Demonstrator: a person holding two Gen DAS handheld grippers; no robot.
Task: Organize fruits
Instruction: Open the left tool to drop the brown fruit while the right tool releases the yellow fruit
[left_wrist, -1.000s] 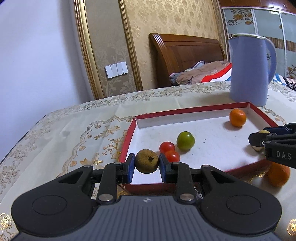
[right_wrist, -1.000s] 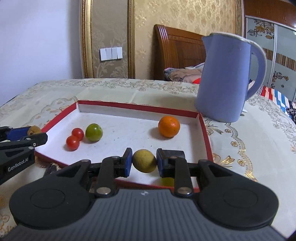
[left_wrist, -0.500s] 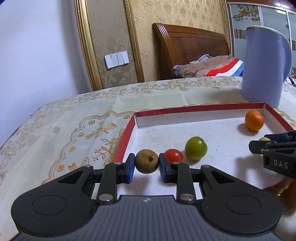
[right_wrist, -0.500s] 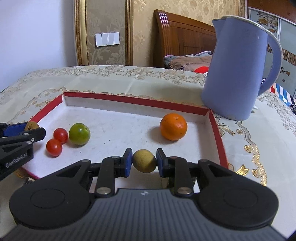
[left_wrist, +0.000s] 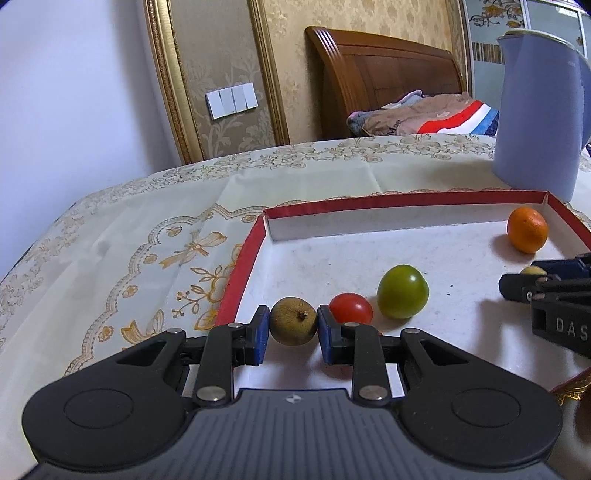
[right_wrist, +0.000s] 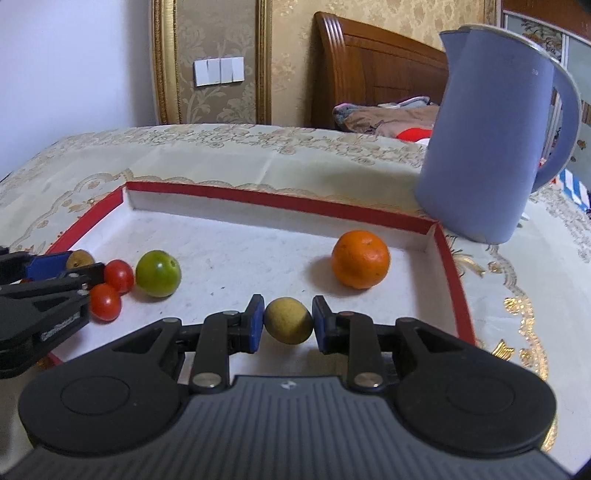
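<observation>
Fruits lie in the red tray (right_wrist: 454, 266) on the worktop (left_wrist: 147, 236). The left claw (left_wrist: 291, 328) clenches a brown fruit (left_wrist: 292, 326). The right claw (right_wrist: 288, 322) clenches a yellow fruit (right_wrist: 288, 320).

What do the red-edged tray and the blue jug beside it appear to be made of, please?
Tray: likely cardboard, with matte red outer walls and a white lining; the walls are thin, flat and folded at the corners. Jug: probably plastic or coated metal; its lavender-blue surface is smooth with a soft sheen.

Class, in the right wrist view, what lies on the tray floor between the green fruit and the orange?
Nothing: between the green fruit and the orange the white tray floor is bare.
</observation>
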